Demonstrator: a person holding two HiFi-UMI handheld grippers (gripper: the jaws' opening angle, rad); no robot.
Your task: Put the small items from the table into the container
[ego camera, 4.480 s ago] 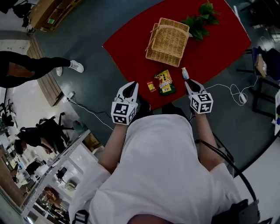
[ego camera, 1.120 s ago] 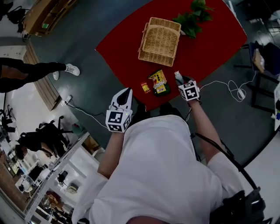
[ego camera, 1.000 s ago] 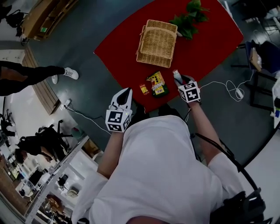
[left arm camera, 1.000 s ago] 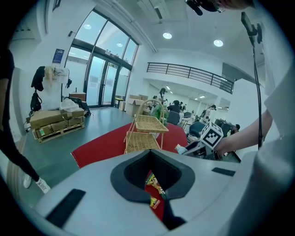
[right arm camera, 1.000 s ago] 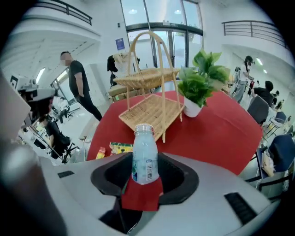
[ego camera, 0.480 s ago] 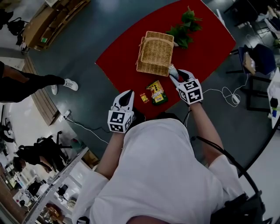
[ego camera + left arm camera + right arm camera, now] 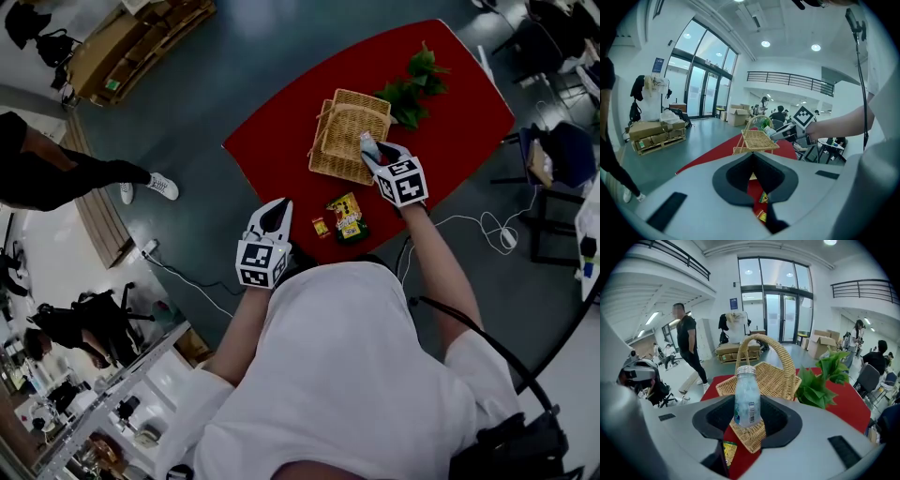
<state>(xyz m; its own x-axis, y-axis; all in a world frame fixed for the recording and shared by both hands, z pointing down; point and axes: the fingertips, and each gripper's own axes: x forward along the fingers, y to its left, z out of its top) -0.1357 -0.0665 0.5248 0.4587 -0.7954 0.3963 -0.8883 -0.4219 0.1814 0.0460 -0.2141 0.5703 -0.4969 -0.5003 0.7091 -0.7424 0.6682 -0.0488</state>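
Below — red table [image 7: 459,131] on grey-blue floor [image 7: 262,56]

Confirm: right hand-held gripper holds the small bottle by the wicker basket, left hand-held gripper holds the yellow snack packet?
No: the left hand-held gripper is shut and empty in the left gripper view; the yellow snack packet lies on the red table. The right hand-held gripper does hold the small bottle by the wicker basket.
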